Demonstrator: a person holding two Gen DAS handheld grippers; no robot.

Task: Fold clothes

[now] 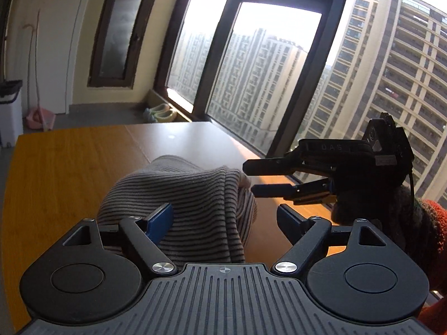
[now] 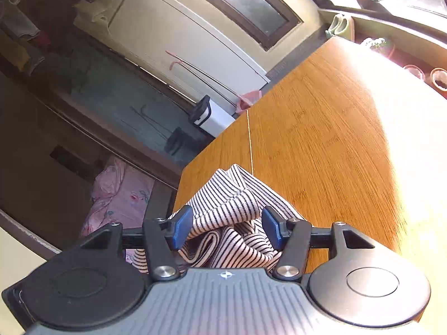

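A black-and-white striped garment [image 1: 181, 195] lies bunched on the wooden table [image 1: 61, 173]. My left gripper [image 1: 226, 217] is open, its blue pads wide apart, with the cloth between and under the left finger. My right gripper [image 1: 250, 178] reaches in from the right, its fingers a little apart at the garment's upper right edge. In the right wrist view my right gripper [image 2: 227, 230] is open, with striped cloth [image 2: 223, 209] bunched between its blue pads, near the table's edge [image 2: 178, 192].
Large windows [image 1: 251, 69] run along the table's far right side. A white bin [image 1: 9, 109] and pink dustpan [image 1: 39, 117] stand on the floor at left. Slippers [image 1: 160, 111] lie by the window. Pink bedding [image 2: 117, 195] shows beyond the table edge.
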